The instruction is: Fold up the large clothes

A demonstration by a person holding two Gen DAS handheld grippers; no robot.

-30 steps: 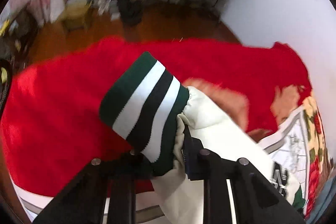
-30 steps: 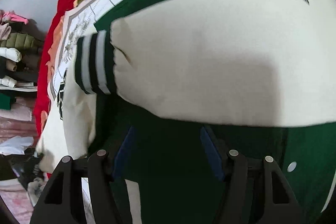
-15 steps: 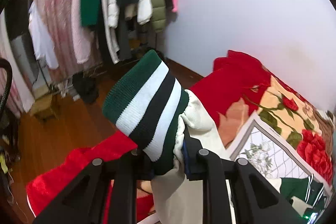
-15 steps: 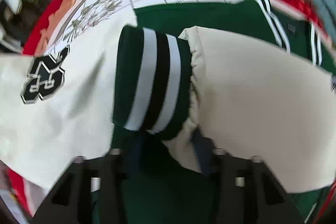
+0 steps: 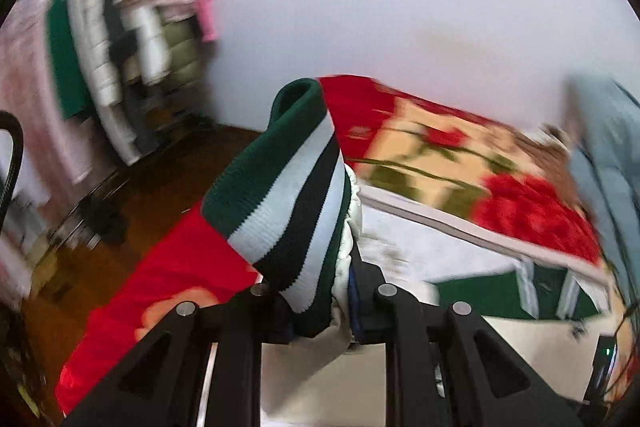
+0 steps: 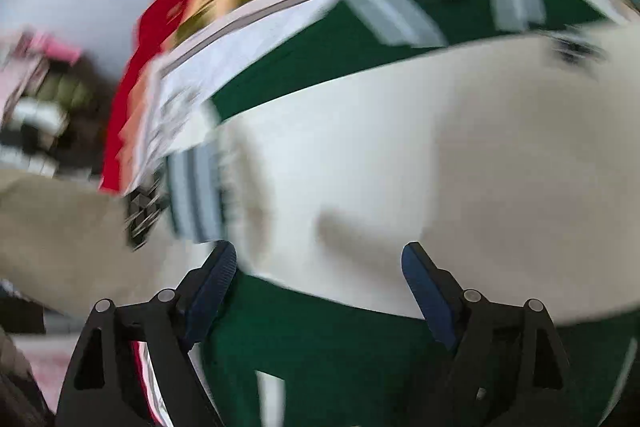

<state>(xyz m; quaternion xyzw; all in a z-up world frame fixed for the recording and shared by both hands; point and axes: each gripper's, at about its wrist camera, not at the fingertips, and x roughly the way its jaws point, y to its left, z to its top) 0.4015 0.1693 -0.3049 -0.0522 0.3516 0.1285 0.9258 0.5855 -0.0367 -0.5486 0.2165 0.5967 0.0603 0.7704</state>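
A green and cream varsity jacket [image 6: 304, 355] lies on a bed. My left gripper [image 5: 320, 307] is shut on the end of its cream sleeve, and the green, white and black striped cuff [image 5: 288, 195] stands up above the jaws. My right gripper [image 6: 318, 267] is open and empty, its blue pads [image 6: 216, 279] wide apart just above the jacket's green body. The other cream sleeve [image 6: 420, 179] lies folded across the body, with its striped cuff [image 6: 196, 199] at the left. The jacket's collar [image 6: 400, 7] is at the far edge.
A red floral blanket [image 5: 460, 163] and a white printed cloth [image 6: 192, 83] cover the bed under the jacket. A clothes rack [image 5: 120, 47] with hanging garments stands by the white wall, over a brown wooden floor [image 5: 132, 195]. Both views are motion-blurred.
My left gripper has lifted the sleeve cuff and swung it right, toward the jacket body. My right gripper held the other cuff half a second ago, then let go, opened wide and pulled back.
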